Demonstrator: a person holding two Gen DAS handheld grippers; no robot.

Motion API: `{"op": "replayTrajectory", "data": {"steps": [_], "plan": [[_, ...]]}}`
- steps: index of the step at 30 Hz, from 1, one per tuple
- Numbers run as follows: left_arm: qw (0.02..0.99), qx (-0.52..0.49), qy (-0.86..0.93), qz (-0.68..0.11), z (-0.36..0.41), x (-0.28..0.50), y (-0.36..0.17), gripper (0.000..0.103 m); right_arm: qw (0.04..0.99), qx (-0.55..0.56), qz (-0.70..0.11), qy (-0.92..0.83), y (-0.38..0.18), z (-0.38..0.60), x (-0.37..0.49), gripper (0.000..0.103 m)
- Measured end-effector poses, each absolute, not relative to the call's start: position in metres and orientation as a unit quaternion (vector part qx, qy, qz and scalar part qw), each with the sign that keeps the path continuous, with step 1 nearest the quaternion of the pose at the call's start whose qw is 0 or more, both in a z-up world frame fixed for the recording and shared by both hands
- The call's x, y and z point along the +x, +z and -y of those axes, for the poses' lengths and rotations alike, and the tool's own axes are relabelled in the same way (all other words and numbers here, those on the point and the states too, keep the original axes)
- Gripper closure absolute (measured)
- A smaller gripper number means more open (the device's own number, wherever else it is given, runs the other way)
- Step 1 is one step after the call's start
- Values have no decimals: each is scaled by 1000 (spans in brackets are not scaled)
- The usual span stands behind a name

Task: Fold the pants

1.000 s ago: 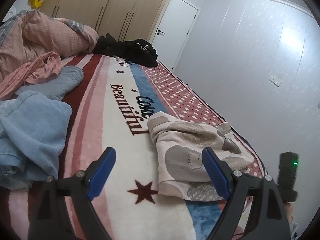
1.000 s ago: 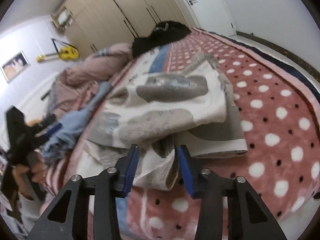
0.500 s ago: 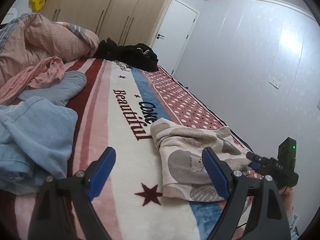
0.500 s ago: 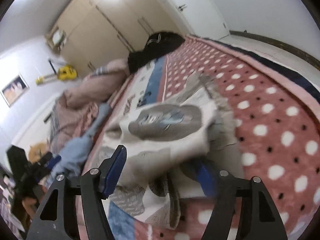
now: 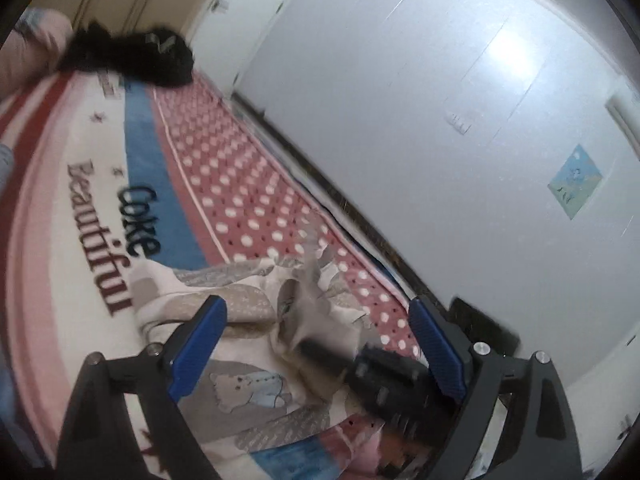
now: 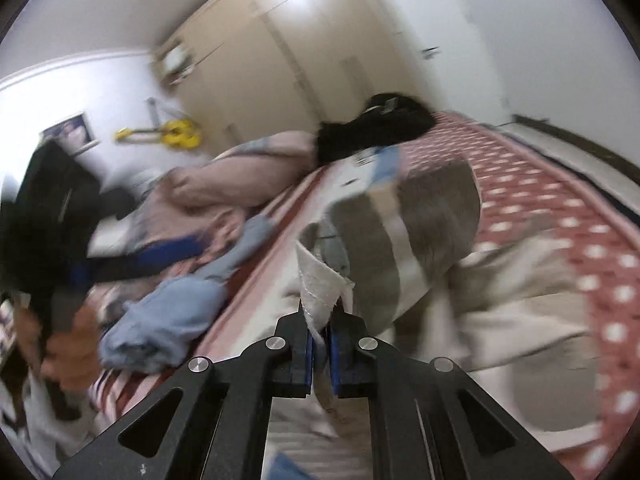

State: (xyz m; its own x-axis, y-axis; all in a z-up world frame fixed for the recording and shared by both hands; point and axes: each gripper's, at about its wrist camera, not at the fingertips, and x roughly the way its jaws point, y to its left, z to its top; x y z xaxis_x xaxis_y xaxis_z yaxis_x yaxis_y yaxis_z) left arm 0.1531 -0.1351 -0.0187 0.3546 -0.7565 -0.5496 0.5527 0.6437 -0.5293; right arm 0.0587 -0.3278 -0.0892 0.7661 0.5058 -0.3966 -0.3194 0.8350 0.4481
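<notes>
The cream pants with grey bear prints (image 5: 240,344) lie rumpled on the bed near its right edge. My left gripper (image 5: 316,344) is open and empty, its blue pads wide apart just above the pants. My right gripper (image 6: 319,350) is shut on a cream edge of the pants (image 6: 404,248) and lifts the cloth up off the blanket. In the left wrist view the right gripper (image 5: 384,376) shows as a blurred black shape low between my left fingers.
The bed carries a striped and dotted blanket (image 5: 224,168). A black garment (image 5: 132,56) lies at the far end. Blue clothes (image 6: 176,312) and pink bedding (image 6: 240,176) lie on the left side. A white wall (image 5: 440,120) runs close along the right.
My right gripper has closed on the edge of the pants and raised it. My left gripper has swung right and closer over the pants, staying open.
</notes>
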Motion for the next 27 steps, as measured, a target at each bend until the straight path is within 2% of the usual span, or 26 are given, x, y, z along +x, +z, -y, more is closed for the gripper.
{"op": "replayTrajectory", "data": {"steps": [5,10,12,14,15,16,17,19,20,21,25,27], "plan": [[797,-71,-362,-478,165,182,-61,13,918,162,-270,240,-105,306,60,101],[774,-100,-370,-504,172,187,-78,15,922,154,-268,233,-108,311,59,101],[775,-90,-362,-510,180,188,-81,34,920,149,-268,243,-108,308,59,101],[764,-88,-366,-523,187,189,-86,86,918,149,-268,251,-109,307,55,100],[769,-77,-356,-525,188,189,-89,93,917,149,-268,253,-109,306,55,100],[780,-61,-345,-519,189,187,-89,96,917,146,-270,254,-110,306,53,100],[787,-55,-343,-510,188,186,-88,98,918,137,-274,254,-110,306,51,100],[800,-63,-340,-491,175,183,-78,98,919,116,-283,248,-109,309,46,83],[808,-65,-336,-480,167,180,-72,99,922,105,-283,242,-107,314,42,63],[814,-65,-333,-471,161,179,-67,99,926,101,-277,237,-104,319,37,54],[827,-73,-333,-448,140,176,-54,99,931,128,-271,210,-92,357,31,53],[832,-75,-331,-438,130,174,-49,99,931,126,-297,169,-92,373,42,49]]}}
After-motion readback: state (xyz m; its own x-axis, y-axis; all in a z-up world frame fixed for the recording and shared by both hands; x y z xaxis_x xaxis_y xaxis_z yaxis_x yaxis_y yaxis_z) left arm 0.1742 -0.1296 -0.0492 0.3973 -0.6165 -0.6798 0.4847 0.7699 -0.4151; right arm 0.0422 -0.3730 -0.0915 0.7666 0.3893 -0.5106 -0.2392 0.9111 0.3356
